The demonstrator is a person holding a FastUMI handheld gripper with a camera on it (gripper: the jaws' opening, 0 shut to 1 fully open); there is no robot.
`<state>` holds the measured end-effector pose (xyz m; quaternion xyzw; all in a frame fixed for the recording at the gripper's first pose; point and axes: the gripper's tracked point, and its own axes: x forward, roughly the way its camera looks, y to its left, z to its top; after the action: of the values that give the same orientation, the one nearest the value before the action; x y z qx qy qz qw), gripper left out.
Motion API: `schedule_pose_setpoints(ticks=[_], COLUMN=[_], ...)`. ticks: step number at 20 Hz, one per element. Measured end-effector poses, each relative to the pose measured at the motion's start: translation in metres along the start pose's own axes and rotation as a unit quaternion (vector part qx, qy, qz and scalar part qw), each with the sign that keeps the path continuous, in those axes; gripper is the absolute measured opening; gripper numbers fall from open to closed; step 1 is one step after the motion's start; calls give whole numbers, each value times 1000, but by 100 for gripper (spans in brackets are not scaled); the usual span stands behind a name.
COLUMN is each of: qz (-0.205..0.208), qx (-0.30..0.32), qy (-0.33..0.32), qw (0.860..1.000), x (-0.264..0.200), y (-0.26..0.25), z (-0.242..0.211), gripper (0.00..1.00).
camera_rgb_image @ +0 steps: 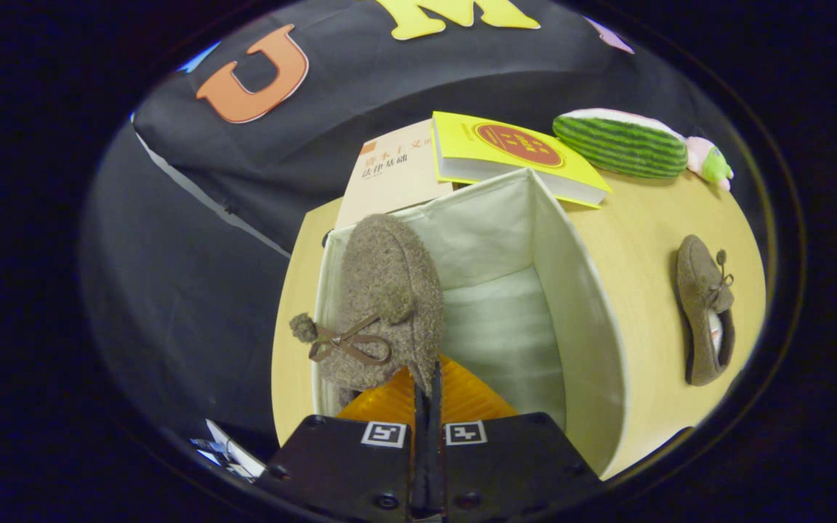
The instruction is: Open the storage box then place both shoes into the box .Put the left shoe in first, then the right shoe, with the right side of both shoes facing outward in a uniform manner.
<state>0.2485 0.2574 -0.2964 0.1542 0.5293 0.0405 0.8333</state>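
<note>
A fuzzy brown shoe (386, 305) with a bow hangs from my gripper (427, 388), whose fingers are shut on its rim. The shoe is over the left part of the open storage box (578, 290), a cream fabric box with a bare floor showing to the right of the shoe. The toe points away from me toward the box's far wall. The second brown shoe (705, 312) lies on the table to the right of the box, outside it, toe pointing away.
Beyond the box lie a yellow book (513, 152) and a pale book (393, 178) on the wooden table (651, 218). A watermelon-shaped plush toy (625, 142) rests at the far right. The table's left edge runs close beside the box.
</note>
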Motion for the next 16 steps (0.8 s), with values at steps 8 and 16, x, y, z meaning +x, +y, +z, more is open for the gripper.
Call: schedule_pose_setpoints(ticks=[8,16], qz=[6,56], qx=[-6,-40], qy=[-10,-10], qw=[1000,998], x=[0,-21], y=[5,24], z=[-3,0], gripper=[10,70])
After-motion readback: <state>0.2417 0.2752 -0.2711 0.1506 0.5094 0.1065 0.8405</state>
